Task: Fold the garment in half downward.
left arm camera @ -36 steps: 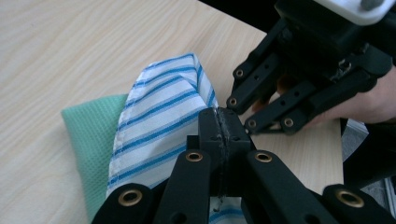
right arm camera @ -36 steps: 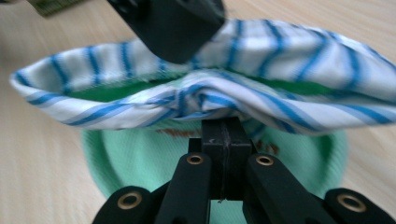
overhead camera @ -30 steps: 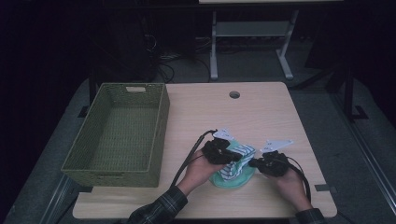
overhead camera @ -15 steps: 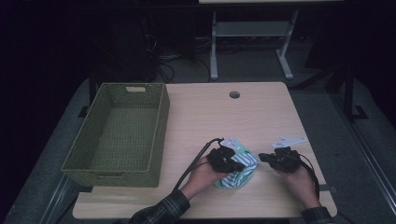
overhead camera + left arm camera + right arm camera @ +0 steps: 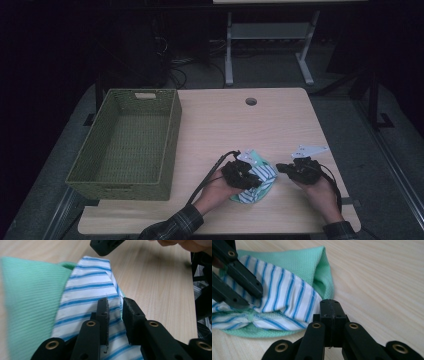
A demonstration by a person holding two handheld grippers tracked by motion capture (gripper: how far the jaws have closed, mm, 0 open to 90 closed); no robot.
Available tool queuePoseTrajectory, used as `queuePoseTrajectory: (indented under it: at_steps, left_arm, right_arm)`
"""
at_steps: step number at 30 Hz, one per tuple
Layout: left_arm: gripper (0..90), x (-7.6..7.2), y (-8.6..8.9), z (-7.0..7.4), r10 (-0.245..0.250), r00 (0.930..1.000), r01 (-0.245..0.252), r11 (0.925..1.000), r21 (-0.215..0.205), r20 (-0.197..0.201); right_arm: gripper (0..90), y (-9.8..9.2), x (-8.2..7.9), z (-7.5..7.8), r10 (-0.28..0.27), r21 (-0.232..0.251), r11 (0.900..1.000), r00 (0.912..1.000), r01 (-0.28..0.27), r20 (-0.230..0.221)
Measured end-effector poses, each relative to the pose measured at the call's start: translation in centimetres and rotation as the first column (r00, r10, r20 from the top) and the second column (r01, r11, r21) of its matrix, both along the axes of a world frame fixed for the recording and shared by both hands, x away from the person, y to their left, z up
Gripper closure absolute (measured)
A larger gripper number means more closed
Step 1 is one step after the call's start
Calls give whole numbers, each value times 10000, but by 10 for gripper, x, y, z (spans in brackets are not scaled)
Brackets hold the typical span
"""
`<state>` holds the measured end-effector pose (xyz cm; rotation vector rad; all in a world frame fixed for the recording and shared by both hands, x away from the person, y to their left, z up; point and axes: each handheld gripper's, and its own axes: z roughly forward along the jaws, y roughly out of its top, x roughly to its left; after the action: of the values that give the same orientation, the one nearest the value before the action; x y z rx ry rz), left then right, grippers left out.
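Two hands rest low near the desk's front edge: left gripper [image 5: 113, 312], jaws just opening narrowly, over ribbed green-and-striped cloth [image 5: 257, 177]; right gripper [image 5: 331, 312] closed, empty.

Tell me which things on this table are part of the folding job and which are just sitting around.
Part of the job:
- striped cloth, white and blue with a green side
- left hand-held gripper, jaws just opening over the cloth, pads apart
- right hand-held gripper, shut, beside the cloth

Lying about:
- green woven basket, nothing in it
- table
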<state>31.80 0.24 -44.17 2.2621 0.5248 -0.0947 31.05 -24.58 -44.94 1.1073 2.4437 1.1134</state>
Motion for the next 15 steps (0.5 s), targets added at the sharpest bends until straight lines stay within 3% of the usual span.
queuePoseTrajectory:
  at_steps: [8, 15]
  left_arm:
    - [773, 4, 34, 18, 846, 9958, -844, 9964, -89, 348]
    - [895, 7, 61, 21, 1411, 9895, -1413, 9900, 35, 310]
  right_arm:
    - [896, 11, 10, 6, 443, 197, 9988, 9990, -443, -2]
    - [896, 29, 21, 14, 948, 636, 9934, 9954, -956, 159]
